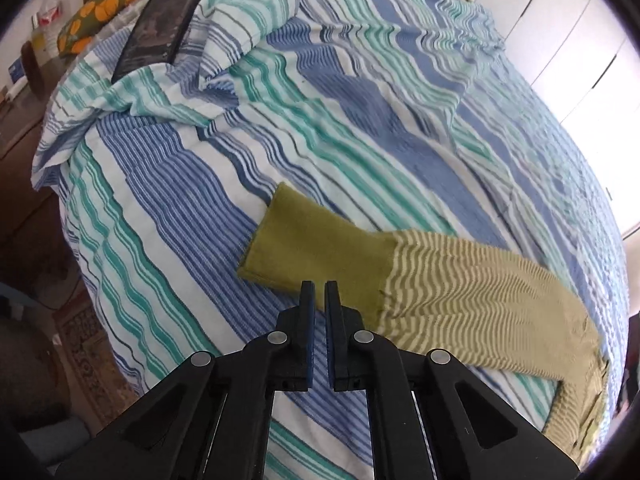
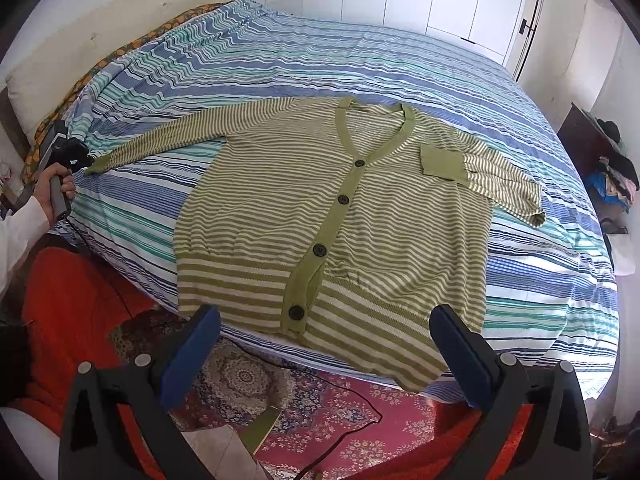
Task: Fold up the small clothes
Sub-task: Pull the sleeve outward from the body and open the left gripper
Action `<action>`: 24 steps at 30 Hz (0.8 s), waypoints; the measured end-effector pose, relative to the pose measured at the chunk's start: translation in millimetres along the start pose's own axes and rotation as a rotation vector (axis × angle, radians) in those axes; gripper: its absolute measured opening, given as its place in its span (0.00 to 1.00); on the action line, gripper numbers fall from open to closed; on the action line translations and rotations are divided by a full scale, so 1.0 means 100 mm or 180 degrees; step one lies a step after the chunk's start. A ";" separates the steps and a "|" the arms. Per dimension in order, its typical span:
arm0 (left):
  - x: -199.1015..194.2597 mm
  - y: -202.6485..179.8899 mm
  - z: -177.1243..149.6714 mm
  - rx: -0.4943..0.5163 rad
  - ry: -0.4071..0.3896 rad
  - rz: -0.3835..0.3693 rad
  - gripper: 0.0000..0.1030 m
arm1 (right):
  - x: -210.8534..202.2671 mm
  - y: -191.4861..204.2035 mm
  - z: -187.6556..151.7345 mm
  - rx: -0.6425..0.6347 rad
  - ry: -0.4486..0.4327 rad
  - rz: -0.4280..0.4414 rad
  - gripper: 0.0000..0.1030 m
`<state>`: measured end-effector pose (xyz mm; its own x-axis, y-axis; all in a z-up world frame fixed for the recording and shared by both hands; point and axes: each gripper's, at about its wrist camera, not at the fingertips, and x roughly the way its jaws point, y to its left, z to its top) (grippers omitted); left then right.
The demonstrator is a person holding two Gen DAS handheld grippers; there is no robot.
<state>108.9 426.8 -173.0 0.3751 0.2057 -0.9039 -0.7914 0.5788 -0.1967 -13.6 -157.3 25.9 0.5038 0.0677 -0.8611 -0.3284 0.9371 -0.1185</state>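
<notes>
The left gripper (image 1: 319, 286) hovers over the solid olive cuff (image 1: 316, 248) of a striped sleeve (image 1: 480, 300) lying flat on the striped bed (image 1: 200, 208), jaws nearly closed, gripping nothing. A dark phone (image 1: 160, 26) rests near the pillows.

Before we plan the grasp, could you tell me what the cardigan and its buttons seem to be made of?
Cardigan: apparently a fine soft knit, matte, with ribbed cuffs and hem. Buttons: dark and slightly glossy, probably plastic, though the view leaves that open.
</notes>
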 end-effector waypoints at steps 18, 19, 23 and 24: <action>0.24 0.11 0.29 -0.0468 0.0051 -0.0230 0.05 | 0.02 0.05 -0.01 -0.0046 0.0041 -0.0001 1.00; 0.28 0.11 0.29 -0.0455 0.0084 -0.0166 0.06 | 0.02 0.04 -0.01 -0.0041 0.0043 -0.0008 1.00; 0.29 0.16 0.23 -0.0486 0.0064 0.0059 0.12 | 0.03 0.03 0.00 -0.0018 0.0058 -0.0012 1.00; 0.28 0.16 0.22 -0.0486 0.0060 0.0117 0.17 | 0.04 0.03 0.00 -0.0020 0.0066 -0.0003 1.00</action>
<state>117.6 458.8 -192.6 0.3366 0.2089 -0.9182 -0.8691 0.4442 -0.2175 -12.8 -154.7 22.4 0.4875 0.0596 -0.8711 -0.3331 0.9349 -0.1225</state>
